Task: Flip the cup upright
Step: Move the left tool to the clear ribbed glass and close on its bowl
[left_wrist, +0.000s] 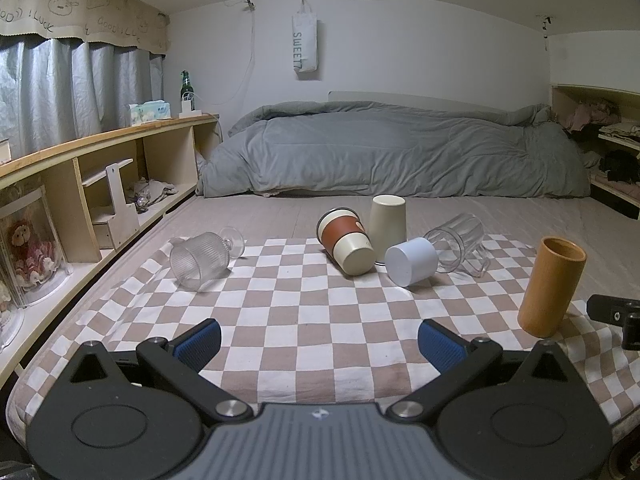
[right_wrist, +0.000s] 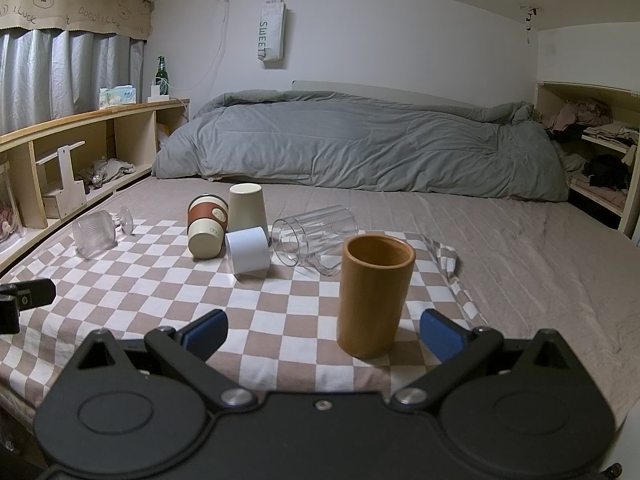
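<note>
An orange-brown cup (right_wrist: pixel 374 294) stands upright on the checkered cloth (right_wrist: pixel 160 276), just ahead of my open right gripper (right_wrist: pixel 324 334), between its blue pads but apart from them. It also shows in the left wrist view (left_wrist: pixel 550 286). My left gripper (left_wrist: pixel 318 340) is open and empty over the cloth (left_wrist: pixel 280 300). Further back lie a brown-banded cream cup (left_wrist: pixel 347 246) on its side, a white cup (left_wrist: pixel 412 261) on its side, a clear mug (left_wrist: pixel 460 246) on its side, and a ribbed stemmed glass (left_wrist: pixel 204 258) on its side. A cream cup (left_wrist: pixel 387 222) stands upside down.
The cloth lies on a bed with a grey duvet (left_wrist: pixel 392 152) at the back. Wooden shelves (left_wrist: pixel 100 184) run along the left with a bottle (left_wrist: pixel 186 88) and tissue box (left_wrist: pixel 150 112). More shelves (right_wrist: pixel 600 152) with clothes stand at the right.
</note>
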